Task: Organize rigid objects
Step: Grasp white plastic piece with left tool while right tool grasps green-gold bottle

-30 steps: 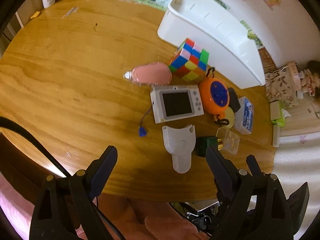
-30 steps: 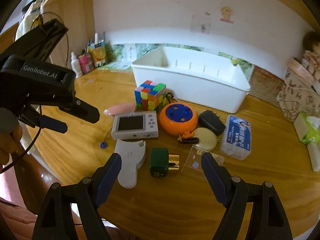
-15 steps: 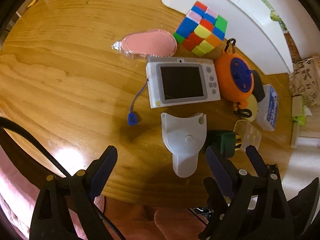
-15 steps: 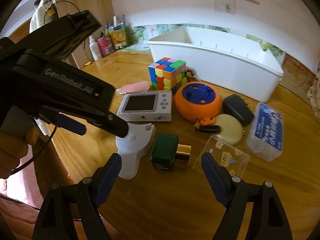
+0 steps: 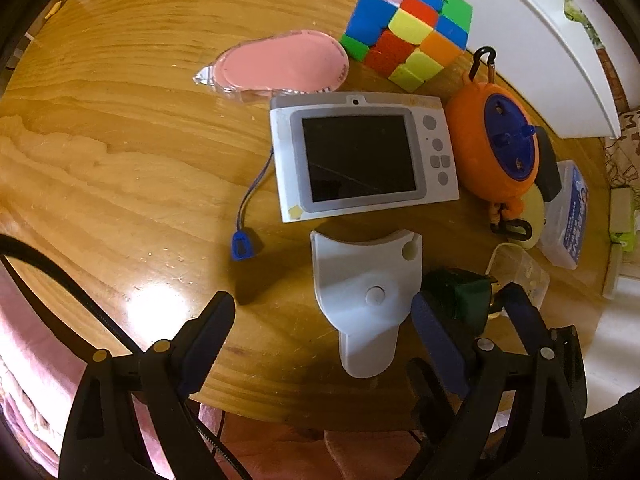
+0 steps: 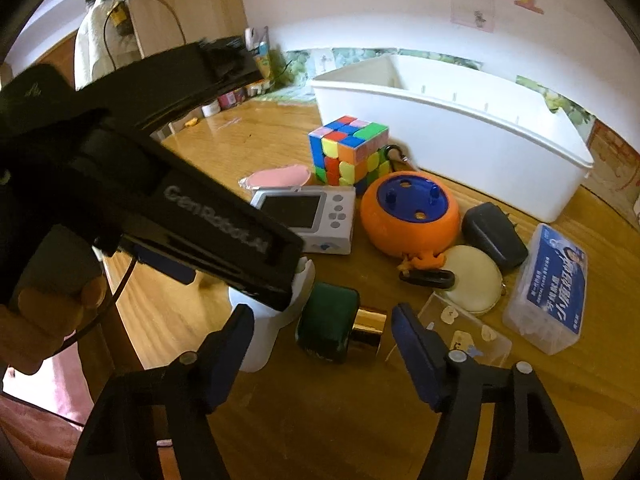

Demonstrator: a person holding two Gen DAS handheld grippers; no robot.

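Landmark: the white digital camera (image 5: pixel 362 158), lying screen-up on the wooden table (image 5: pixel 120 152).

Left to right:

- Left gripper (image 5: pixel 320 320): jaws wide apart, holding nothing. It straddles the white plastic holder (image 5: pixel 366 296), which lies just in front of the camera, apart from both fingers.
- Right gripper (image 6: pixel 322 340): jaws equally wide, holding nothing. It brackets the green bottle with gold cap (image 6: pixel 340 328), in front of the camera and to its right, beside the holder.
- White bin (image 6: pixel 452 140): behind the camera, well apart, past the Rubik's cube (image 5: pixel 408 24) and the orange reel (image 5: pixel 494 144). It is the likely destination.

Step in hand, as judged: approach for pickup; no object has been lifted.

1. Centre each target between the fingers before closing.
2. Lower until the pads flank the body, not the gold cap.
3. Keep the two grippers from fouling each other; the targets lie side by side.

View differences: the left wrist view shows the camera's blue strap (image 5: pixel 242 240) and the full holder outline, both masked in the right wrist view by the left gripper body. The right wrist view shows the bin interior, the tissue pack (image 6: pixel 548 284) face and the holding hand (image 6: pixel 52 320).
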